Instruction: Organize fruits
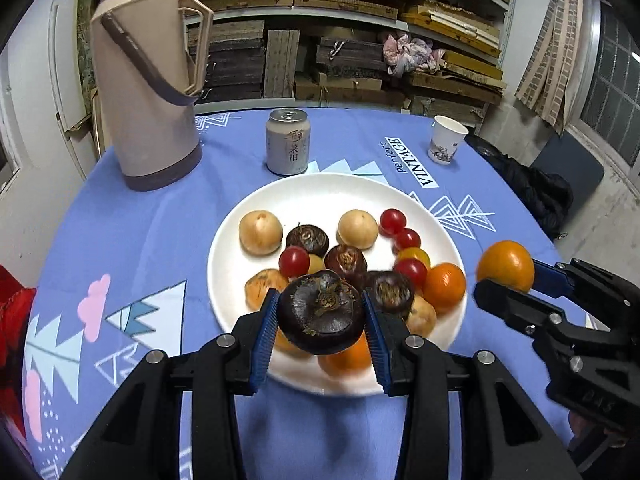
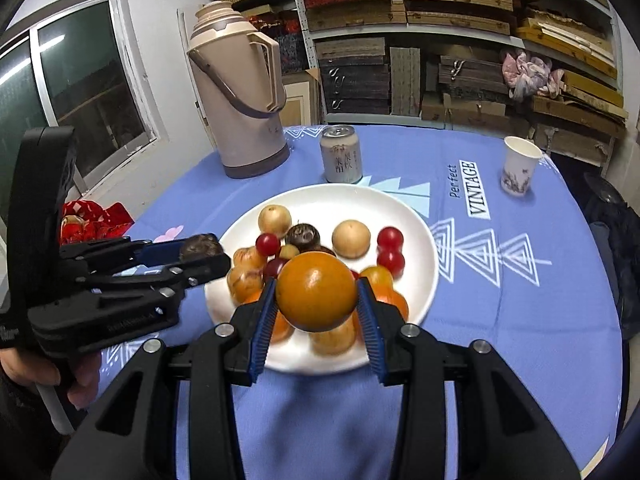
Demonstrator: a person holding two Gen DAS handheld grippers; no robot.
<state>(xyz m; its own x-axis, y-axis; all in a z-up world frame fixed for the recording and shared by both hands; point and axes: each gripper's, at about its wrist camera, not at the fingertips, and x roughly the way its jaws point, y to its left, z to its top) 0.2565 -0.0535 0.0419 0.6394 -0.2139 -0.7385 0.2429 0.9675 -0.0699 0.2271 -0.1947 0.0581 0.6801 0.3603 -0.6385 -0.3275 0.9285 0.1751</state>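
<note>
left gripper [image 1: 320, 312] clamps dark fruit [image 1: 322, 312] | right gripper [image 2: 318, 300] clamps orange fruit [image 2: 316, 296]

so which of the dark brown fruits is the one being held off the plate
The biggest dark brown fruit, clamped in the left gripper; the smaller dark ones lie on the white plate.

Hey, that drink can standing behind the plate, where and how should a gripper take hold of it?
Grip the can around its mid-body, one pad on each side of the upright cylinder, probably coming in level from the right, where the cloth lies bare. The thermos stands to its left and the plate lies just in front.
</note>
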